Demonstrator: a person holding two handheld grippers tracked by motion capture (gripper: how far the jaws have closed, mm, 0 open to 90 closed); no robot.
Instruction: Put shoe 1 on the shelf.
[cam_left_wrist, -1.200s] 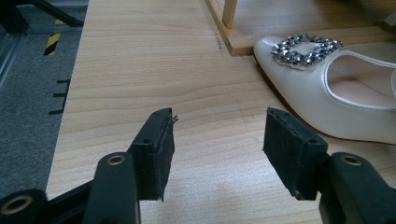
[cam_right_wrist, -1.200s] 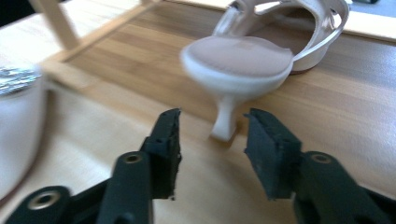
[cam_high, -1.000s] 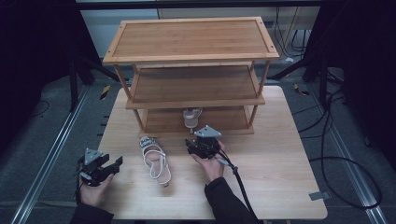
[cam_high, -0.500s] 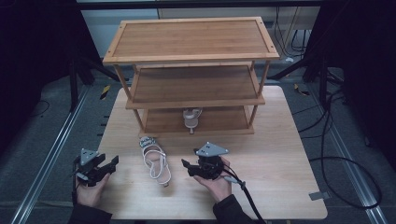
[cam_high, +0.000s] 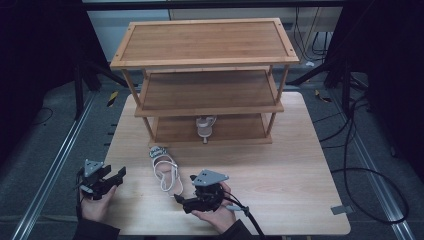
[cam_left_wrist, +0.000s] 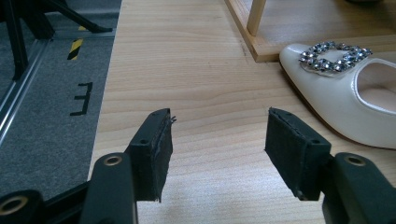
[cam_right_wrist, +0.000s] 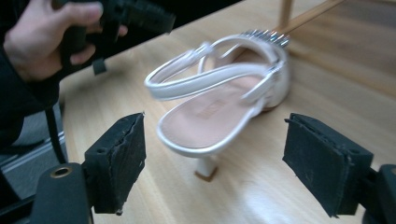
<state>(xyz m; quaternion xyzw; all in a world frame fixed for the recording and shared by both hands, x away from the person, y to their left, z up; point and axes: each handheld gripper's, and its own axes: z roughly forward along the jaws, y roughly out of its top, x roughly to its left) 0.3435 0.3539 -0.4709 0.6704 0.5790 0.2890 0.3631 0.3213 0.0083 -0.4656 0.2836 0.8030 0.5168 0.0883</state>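
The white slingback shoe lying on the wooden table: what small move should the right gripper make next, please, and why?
Probably ease the right gripper forward until its pads flank the white slingback shoe's heel end. Its jaws have just been opening, nothing lies between them, and the shoe sits just ahead.

A three-tier rack (cam_high: 205, 87) stands along the tabletop's (cam_high: 300, 165) far edge with one shoe (cam_high: 204, 126) on its bottom tier, while a second shoe (cam_high: 165, 170) lies before the rack's left end, toward the near edge.
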